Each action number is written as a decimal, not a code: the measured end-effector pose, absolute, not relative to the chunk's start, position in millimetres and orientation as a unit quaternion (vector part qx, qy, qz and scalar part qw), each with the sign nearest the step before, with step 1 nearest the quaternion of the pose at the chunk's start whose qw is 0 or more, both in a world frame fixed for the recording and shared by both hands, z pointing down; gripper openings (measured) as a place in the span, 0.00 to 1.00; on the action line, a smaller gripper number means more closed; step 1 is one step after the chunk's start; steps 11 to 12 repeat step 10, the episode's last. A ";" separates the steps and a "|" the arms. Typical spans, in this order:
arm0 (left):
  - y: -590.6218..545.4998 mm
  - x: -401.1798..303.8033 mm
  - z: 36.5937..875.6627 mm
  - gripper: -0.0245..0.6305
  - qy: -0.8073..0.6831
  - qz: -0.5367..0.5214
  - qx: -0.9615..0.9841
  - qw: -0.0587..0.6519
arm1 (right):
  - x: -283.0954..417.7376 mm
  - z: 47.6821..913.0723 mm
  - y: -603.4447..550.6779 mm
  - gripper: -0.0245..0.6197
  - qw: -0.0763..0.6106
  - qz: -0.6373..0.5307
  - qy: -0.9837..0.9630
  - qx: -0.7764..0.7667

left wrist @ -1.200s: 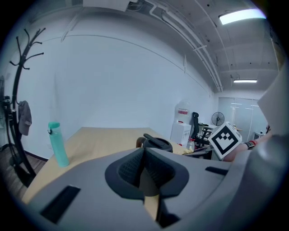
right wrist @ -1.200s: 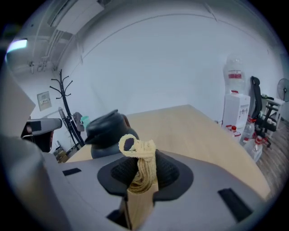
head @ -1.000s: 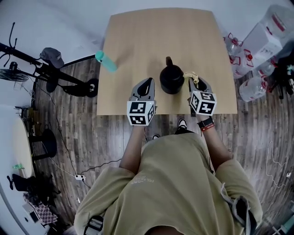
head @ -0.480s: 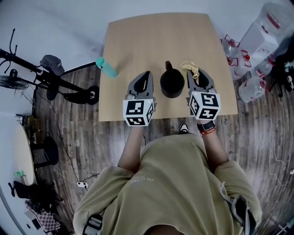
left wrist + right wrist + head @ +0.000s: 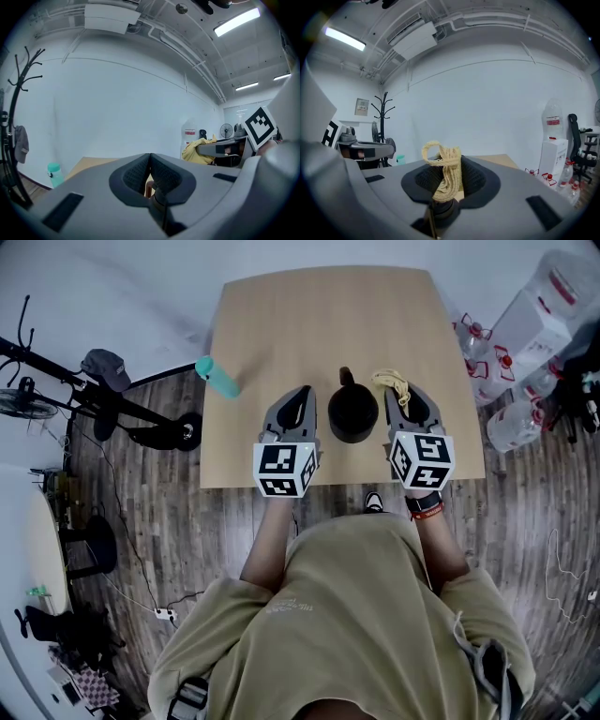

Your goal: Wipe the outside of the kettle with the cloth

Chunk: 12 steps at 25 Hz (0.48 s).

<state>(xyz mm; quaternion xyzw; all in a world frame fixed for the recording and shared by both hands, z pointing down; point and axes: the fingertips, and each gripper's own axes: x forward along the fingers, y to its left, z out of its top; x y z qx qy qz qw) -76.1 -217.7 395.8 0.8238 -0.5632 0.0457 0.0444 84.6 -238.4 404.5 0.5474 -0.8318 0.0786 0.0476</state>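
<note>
A black kettle [image 5: 352, 411] stands on the wooden table [image 5: 319, 324] near its front edge, handle pointing away. My left gripper [image 5: 303, 393] is just left of the kettle, jaws shut with nothing between them [image 5: 150, 165]. On the kettle's right, my right gripper [image 5: 397, 396] is shut on a yellow cloth [image 5: 390, 383], which bunches out past its fingertips [image 5: 444, 174]. The cloth also shows at the right of the left gripper view as a yellow bundle [image 5: 199, 151]. Neither gripper touches the kettle as far as I can tell.
A teal bottle [image 5: 217, 377] lies at the table's left edge. Large water jugs [image 5: 539, 310] stand on the floor at right. A scooter [image 5: 103, 395] and cables lie on the floor at left. A coat rack [image 5: 384, 126] stands by the far wall.
Both grippers have lifted slightly and moved forward beside the kettle over the last second. The yellow cloth stayed in the right gripper. Little moved in the last half second.
</note>
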 end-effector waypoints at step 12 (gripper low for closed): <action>-233.7 -62.9 420.7 0.07 -0.568 0.062 0.818 0.067 | 105.1 423.6 -257.6 0.21 0.068 0.093 -0.839 0.532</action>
